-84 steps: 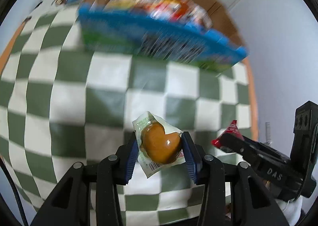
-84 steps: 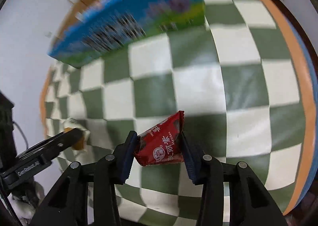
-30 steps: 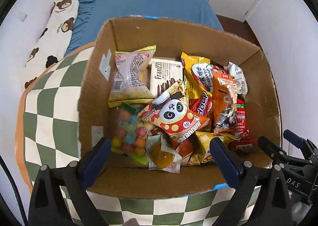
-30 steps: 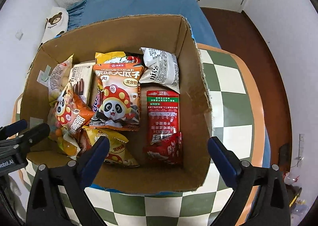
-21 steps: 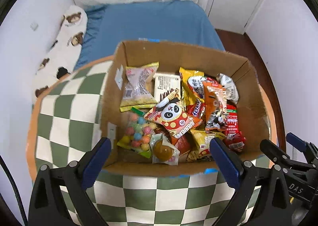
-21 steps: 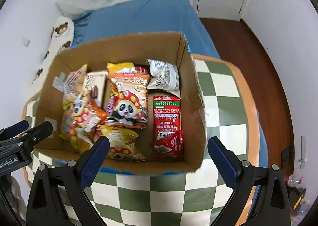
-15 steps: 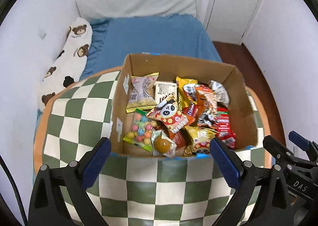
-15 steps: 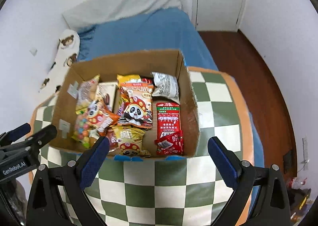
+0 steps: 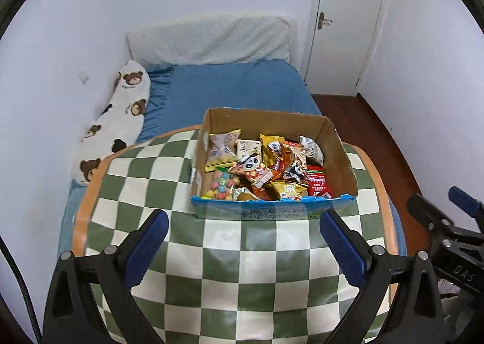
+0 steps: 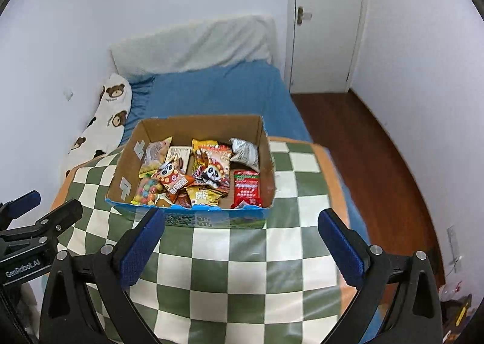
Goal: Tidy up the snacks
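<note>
A cardboard box (image 9: 341, 150) with a blue front stands at the far side of the checkered table (image 9: 242, 268). It also shows in the right wrist view (image 10: 124, 174). It holds several snack packs: panda packs (image 9: 252, 170), a clear bag of coloured candy (image 9: 220, 186), a red pack (image 10: 247, 188), a silver pack (image 10: 245, 152). My left gripper (image 9: 242, 241) is wide open and empty, well in front of the box. My right gripper (image 10: 240, 238) is wide open and empty, also pulled back from the box.
A blue bed (image 9: 230, 93) with a bear-print pillow (image 9: 118, 120) lies beyond the table. A white door (image 10: 325, 20) and wooden floor (image 10: 363, 138) are at the right. The other gripper shows at each view's side edge.
Both grippers let go of their snacks into the box, opened wide, and have drawn back and up from the box, which now looks smaller and farther.
</note>
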A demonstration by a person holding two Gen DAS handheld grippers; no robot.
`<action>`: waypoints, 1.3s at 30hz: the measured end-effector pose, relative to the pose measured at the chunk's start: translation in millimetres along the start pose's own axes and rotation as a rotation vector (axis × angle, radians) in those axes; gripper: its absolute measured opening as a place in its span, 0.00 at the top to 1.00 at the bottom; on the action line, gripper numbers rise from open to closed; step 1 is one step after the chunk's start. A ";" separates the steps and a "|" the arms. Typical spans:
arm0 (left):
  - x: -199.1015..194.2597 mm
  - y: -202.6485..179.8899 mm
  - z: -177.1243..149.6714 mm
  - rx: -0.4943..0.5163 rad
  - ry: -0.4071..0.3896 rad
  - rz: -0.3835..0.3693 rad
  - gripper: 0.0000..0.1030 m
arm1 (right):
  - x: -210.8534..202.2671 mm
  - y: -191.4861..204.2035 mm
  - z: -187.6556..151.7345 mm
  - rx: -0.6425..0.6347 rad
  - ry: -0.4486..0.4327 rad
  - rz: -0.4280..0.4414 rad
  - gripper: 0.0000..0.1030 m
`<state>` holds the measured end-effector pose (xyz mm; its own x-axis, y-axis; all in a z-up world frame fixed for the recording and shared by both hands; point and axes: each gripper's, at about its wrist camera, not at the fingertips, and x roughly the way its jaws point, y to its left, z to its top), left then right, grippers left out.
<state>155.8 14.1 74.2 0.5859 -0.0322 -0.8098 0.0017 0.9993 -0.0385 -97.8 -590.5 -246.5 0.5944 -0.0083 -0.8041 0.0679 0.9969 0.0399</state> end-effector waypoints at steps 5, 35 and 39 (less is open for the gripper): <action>-29.0 5.8 -9.9 -0.012 -0.043 0.020 0.00 | -44.9 2.8 -7.1 -0.014 -0.069 -0.006 0.00; 10.6 -1.1 -1.6 0.000 -0.011 0.062 0.00 | -29.4 8.3 -7.9 -0.017 -0.079 -0.008 0.00; 35.2 -3.5 1.5 0.009 0.018 0.072 0.00 | -2.9 4.9 -2.1 0.000 -0.056 -0.011 0.00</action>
<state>177.7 9.5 46.6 0.5698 0.0399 -0.8208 -0.0331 0.9991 0.0257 -100.9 -585.5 -245.3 0.6372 -0.0238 -0.7703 0.0744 0.9968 0.0308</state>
